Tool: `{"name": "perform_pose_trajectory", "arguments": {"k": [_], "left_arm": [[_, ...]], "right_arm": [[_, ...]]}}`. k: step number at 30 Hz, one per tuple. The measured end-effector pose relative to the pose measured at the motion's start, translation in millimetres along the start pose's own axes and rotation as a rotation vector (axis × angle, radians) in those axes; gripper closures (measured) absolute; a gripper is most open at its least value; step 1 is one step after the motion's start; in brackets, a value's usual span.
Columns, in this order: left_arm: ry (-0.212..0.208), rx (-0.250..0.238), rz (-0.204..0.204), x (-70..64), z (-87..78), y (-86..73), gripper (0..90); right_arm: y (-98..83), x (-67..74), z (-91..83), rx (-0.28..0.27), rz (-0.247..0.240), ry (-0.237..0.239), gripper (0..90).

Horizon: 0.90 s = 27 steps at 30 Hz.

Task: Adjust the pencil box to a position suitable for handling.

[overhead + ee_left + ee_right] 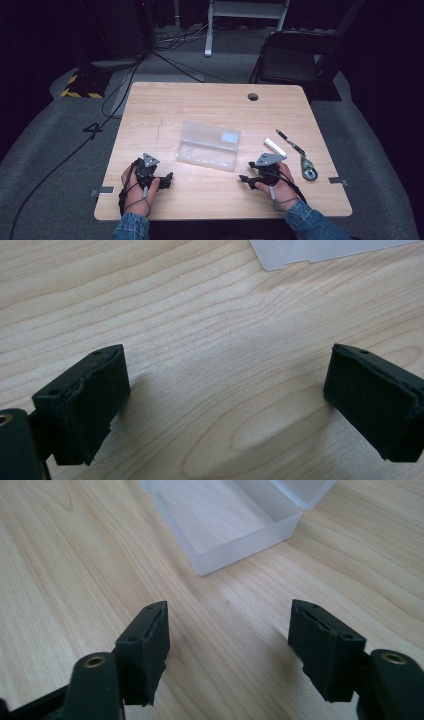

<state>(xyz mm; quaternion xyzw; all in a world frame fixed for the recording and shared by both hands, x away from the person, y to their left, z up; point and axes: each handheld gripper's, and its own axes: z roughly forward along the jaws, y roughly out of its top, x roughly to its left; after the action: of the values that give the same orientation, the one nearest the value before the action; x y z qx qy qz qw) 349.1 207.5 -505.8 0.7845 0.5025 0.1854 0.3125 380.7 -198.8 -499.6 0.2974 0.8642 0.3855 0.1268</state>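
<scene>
Both grippers, left (pixel 167 181) and right (pixel 245 179), parked low on the surface (pixel 210 102) with jaws released and gripping nothing, clear plastic box (pixel 208 145) lying open just ahead between them, probably ready for loading.

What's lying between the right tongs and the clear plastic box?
Nothing: in the right gripper view, bare wooden table runs from the open right tongs to the clear plastic box.
</scene>
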Motion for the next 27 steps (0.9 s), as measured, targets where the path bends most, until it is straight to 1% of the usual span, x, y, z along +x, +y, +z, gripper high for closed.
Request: {"name": "perform_pose_trajectory", "arguments": {"k": [7, 12, 15, 16, 21, 23, 26, 27], "left_arm": [[-0.001, 0.000, -0.002, -0.2, 0.4, 0.2, 4.6], [-0.003, 0.006, -0.002, 0.0, 1.6, 1.4, 3.5], [0.008, 0.013, -0.004, -0.8, 3.7, 3.4, 0.9], [0.014, 0.014, -0.013, -1.8, 4.0, 3.8, 0.5], [0.014, 0.013, -0.015, -2.1, 4.2, 3.8, 0.5], [0.016, 0.010, -0.017, -2.3, 4.3, 3.7, 0.5], [0.016, 0.013, -0.017, -2.2, 4.2, 3.8, 0.5], [0.015, 0.013, -0.017, -2.2, 4.2, 3.8, 0.5]], "right_arm": [[14.6, -10.8, -1.2, -0.016, 0.069, 0.014, 34.5], [28.4, -13.8, -0.1, -0.035, 0.069, 0.018, 34.7], [32.6, -15.8, 3.5, -0.045, 0.071, 0.016, 34.7], [33.8, -16.8, 5.1, -0.049, 0.076, 0.021, 34.8], [39.1, -20.3, 14.2, -0.048, 0.087, 0.016, 34.8], [40.9, -19.2, 18.3, -0.048, 0.092, 0.015, 34.7], [42.8, -16.7, 22.8, -0.047, 0.084, 0.011, 34.5], [44.1, -14.5, 26.4, -0.042, 0.074, 0.003, 34.5]]}}
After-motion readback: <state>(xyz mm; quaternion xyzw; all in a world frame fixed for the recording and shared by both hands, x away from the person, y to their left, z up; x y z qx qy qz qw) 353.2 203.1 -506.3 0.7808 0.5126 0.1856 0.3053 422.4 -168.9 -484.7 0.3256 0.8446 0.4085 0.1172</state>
